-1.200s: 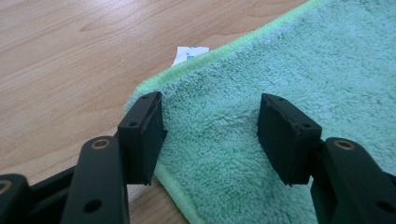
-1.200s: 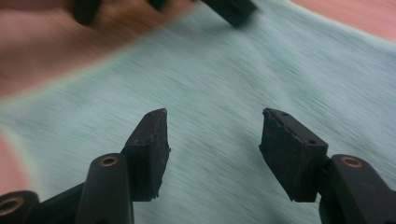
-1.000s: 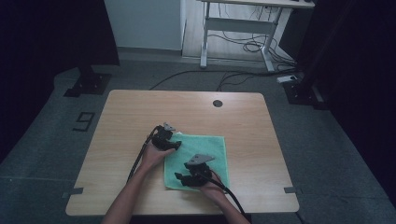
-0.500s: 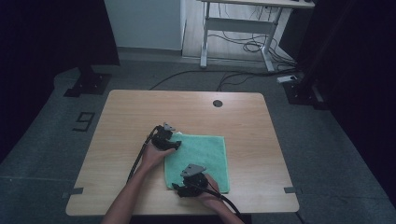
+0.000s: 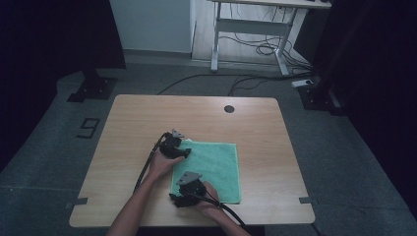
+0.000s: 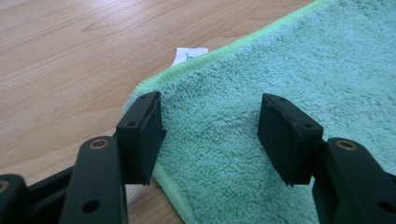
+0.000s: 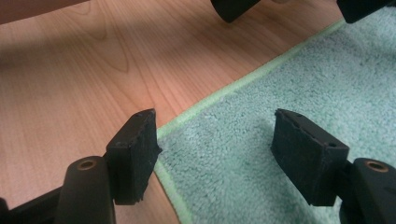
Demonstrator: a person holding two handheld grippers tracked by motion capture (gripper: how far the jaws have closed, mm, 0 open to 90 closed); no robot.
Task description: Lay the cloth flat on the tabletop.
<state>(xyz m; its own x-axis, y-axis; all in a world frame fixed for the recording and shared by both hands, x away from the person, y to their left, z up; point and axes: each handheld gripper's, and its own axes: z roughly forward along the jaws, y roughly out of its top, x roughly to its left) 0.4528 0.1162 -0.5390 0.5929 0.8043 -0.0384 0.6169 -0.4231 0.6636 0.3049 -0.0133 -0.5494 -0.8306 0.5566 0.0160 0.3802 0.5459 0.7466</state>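
A green terry towel (image 5: pixel 212 167) lies flat on the wooden table (image 5: pixel 196 118), toward the front. My left gripper (image 5: pixel 183 153) is at the towel's far left corner, open, its jaws straddling that corner (image 6: pixel 205 126). A small white tag (image 6: pixel 187 55) pokes out from under the hem there. At the near left corner sits my right gripper (image 5: pixel 178 197), open too, with one jaw over the wood and the other over the towel (image 7: pixel 233 154). Nothing is pinched between either pair of jaws.
A round black cable hole (image 5: pixel 229 108) sits near the table's far edge. Beyond the table stand a white desk frame (image 5: pixel 246 29) with cables on the floor and black stand bases (image 5: pixel 93 88) at both sides. Each gripper's cable trails toward the table's front edge.
My right gripper has pulled back from the middle of the towel to its near left corner. The fold there is gone and the towel lies flat. The left gripper stays put.
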